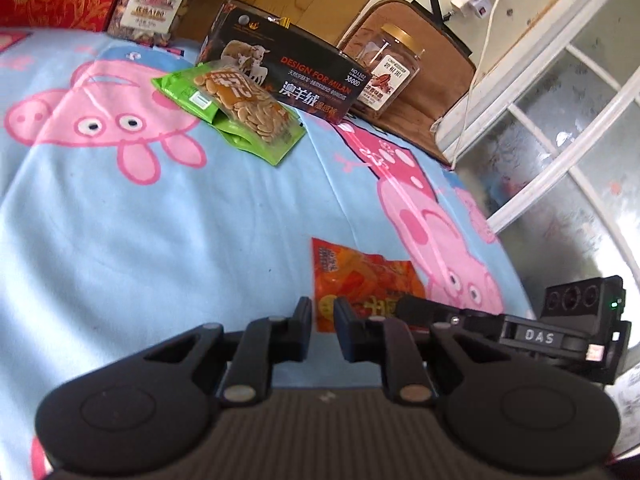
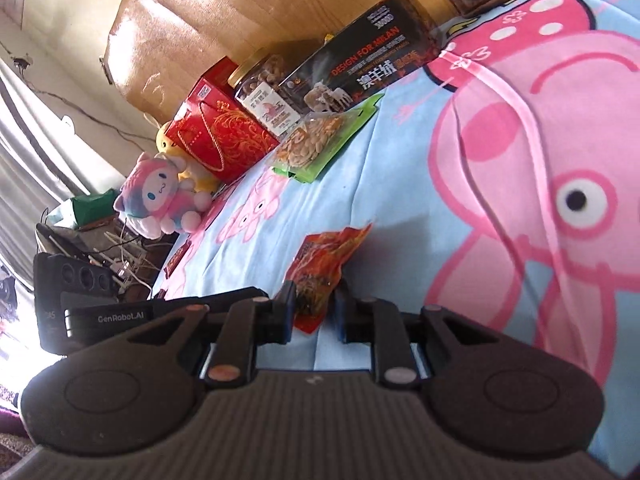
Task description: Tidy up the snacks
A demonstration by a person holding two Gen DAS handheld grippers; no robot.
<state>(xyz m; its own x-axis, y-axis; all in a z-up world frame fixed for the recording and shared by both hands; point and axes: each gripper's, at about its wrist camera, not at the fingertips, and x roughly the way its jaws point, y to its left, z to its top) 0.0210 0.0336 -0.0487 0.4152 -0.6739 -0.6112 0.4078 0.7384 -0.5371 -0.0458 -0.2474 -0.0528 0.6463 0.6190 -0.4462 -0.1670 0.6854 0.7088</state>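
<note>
Right hand-held gripper (image 2: 314,312): jaws parted, straddling the near end of the orange snack packet (image 2: 326,258); whether the pads actually pinch it, can't tell from here.
Left hand-held gripper (image 1: 322,330): jaws apart with a narrow gap, nothing between them, hovering just at the near edge of the orange snack packet (image 1: 362,284).
Orange snack packet: lying flat on the bed sheet (image 1: 160,240), a blue one printed with pink cartoon pigs.
Green seed packet (image 1: 236,108): farther up the sheet from the orange snack packet, well apart from it, leaning against the black box (image 1: 288,68).
Black box: beyond the orange snack packet, standing on its long edge, sheep picture and "DESIGN FOR MILAN" on its face.
Clear jar with gold lid (image 1: 394,68): just beside the black box at one end, filled with brown nuts.
Second nut jar (image 2: 266,88): at the other end of the black box, gold lid, pale nuts inside.
Red gift box (image 2: 216,128): touching the second nut jar on the side away from the black box.
Plush toy (image 2: 160,200): past the red gift box, at the edge of the bed.
</note>
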